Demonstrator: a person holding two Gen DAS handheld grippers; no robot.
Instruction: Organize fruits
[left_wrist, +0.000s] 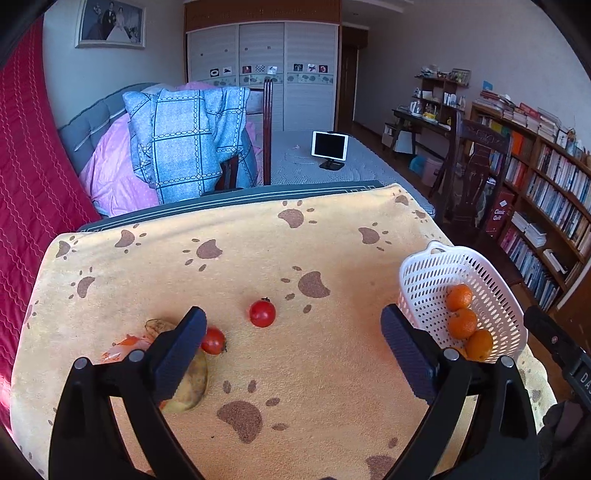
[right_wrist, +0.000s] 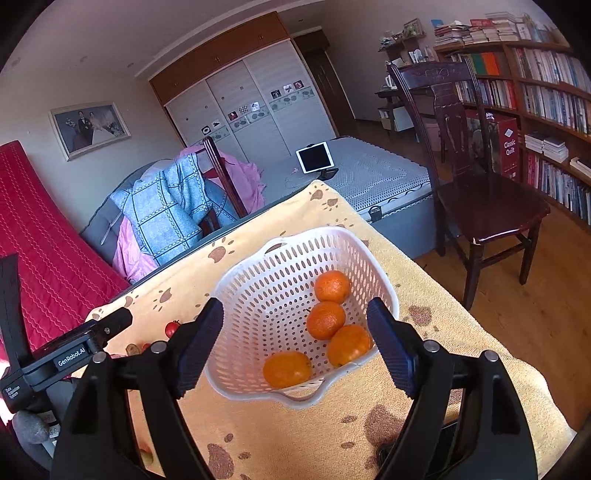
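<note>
A white perforated basket (right_wrist: 251, 280) holds several oranges (right_wrist: 325, 319) at the right side of the paw-print cloth. My right gripper (right_wrist: 295, 314) hangs open above the basket's near rim, its pads touching nothing. In the left wrist view the basket (left_wrist: 424, 280) stands to the right. My left gripper (left_wrist: 293, 325) is open wide over the cloth. One red tomato (left_wrist: 262, 313) lies just beyond its tips, and a second tomato (left_wrist: 213, 340) sits beside the left finger (left_wrist: 177, 354). A yellowish-brown fruit (left_wrist: 192, 387) is partly hidden under that finger.
The yellow paw-print cloth (left_wrist: 314, 369) covers the table. A brownish item (left_wrist: 159, 326) and an orange-red scrap (left_wrist: 125, 345) lie at the left. A dark wooden chair (right_wrist: 487, 199) stands to the right, with a bed (right_wrist: 376, 173) and a tablet (right_wrist: 316, 157) beyond the table.
</note>
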